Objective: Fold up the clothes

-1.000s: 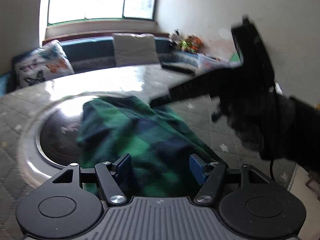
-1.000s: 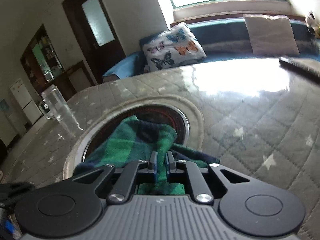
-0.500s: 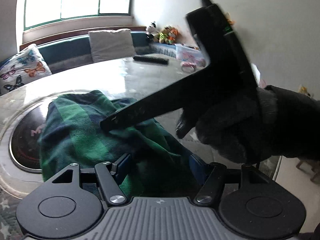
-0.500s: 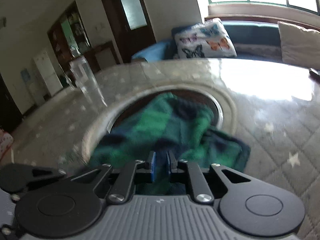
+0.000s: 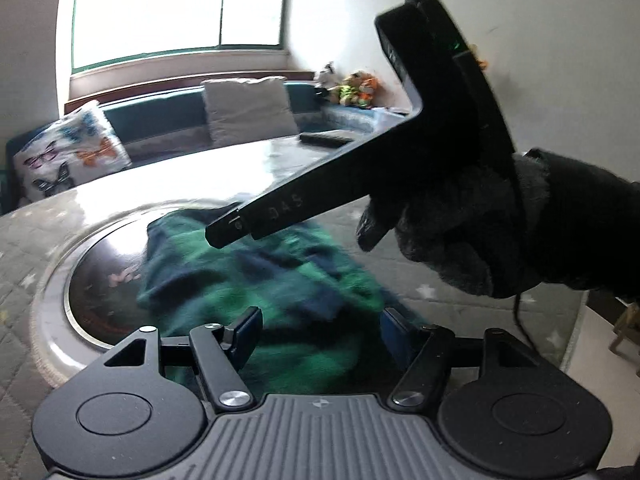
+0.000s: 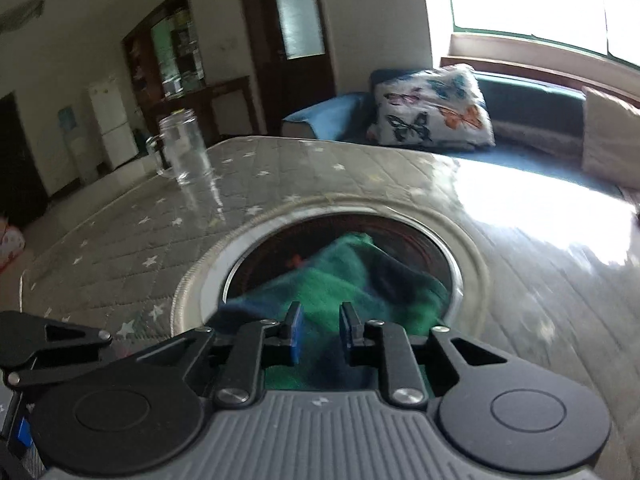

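At the far left of the right wrist view a glass jar stands on the quilted, star-patterned table, well apart from the work. Toward the middle, the green-and-navy plaid garment lies bunched, partly over the round dark inset in the tabletop and spilling off its near right rim onto the quilting.

The left gripper hangs low over the near edge of the cloth with its blue pads spread wide, fabric showing between them but not pinched. The right gripper sits over the near side of the cloth with its pads a narrow gap apart; cloth shows in the gap, yet I cannot tell whether any of it is caught. In the left wrist view its black body, held by a dark-gloved hand, crosses above the right part of the garment.

The step in hand looks like taking a fresh hold for the next fold. To do it well, each claw should find a true edge or corner, not a loose hump in the middle, and close on a single layer. The two holds should sit on the same hem, well apart, so the cloth lifts taut and level. Dragging it across the raised rim of the inset could snag and skew the fold.

At the far right lies the bare, sunlit stretch of table.
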`<control>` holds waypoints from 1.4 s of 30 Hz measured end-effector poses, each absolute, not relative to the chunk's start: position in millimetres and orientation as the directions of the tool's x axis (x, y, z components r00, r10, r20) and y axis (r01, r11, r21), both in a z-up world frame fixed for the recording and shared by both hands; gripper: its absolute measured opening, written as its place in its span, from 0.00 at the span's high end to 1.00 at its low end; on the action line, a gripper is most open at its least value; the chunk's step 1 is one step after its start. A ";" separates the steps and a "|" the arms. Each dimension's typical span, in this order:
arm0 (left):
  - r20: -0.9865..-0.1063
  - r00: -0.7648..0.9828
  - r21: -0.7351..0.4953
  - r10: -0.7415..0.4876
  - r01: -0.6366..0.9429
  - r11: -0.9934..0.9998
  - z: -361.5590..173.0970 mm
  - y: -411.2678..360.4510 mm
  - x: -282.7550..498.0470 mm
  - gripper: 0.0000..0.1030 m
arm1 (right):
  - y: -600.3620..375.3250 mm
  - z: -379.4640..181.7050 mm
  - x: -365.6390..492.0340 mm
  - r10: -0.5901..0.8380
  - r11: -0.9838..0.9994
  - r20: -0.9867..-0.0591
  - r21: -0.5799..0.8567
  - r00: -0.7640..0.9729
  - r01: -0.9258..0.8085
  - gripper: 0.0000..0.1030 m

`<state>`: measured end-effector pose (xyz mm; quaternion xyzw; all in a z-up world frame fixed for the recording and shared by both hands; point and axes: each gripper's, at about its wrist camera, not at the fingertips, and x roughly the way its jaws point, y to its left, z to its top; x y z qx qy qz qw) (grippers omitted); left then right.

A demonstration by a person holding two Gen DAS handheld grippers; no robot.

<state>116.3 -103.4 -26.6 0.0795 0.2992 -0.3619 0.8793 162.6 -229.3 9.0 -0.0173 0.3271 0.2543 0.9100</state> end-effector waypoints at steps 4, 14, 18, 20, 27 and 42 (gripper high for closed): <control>-0.615 0.533 -0.120 -0.582 0.666 0.736 -40.5 -95.7 122.9 0.34 | -201.4 4.1 179.4 0.448 0.850 -0.627 0.076 0.638 -0.521 0.78; -0.612 0.483 -0.183 -0.626 0.683 0.707 -52.1 -93.8 124.4 0.33 | -183.0 -16.4 209.2 0.371 0.861 -0.670 -0.012 0.643 -0.508 0.76; -0.601 0.488 -0.192 -0.633 0.681 0.707 -43.3 -87.3 126.3 0.33 | -183.5 -21.4 219.8 0.351 0.872 -0.680 -0.013 0.644 -0.490 0.75; -0.580 0.521 -0.174 -0.627 0.673 0.719 -35.6 -79.1 123.7 0.32 | -185.9 -17.9 217.6 0.354 0.871 -0.676 -0.014 0.647 -0.491 0.73; -0.587 0.574 -0.186 -0.571 0.591 0.785 -36.7 -45.2 126.2 0.32 | -182.8 -3.3 170.1 0.404 0.815 -0.663 -0.053 0.630 -0.578 0.69; -0.620 0.598 -0.184 -0.508 0.518 0.835 -40.8 -7.8 101.0 0.23 | -153.6 -10.1 100.0 0.453 0.717 -0.664 -0.124 0.594 -0.685 0.70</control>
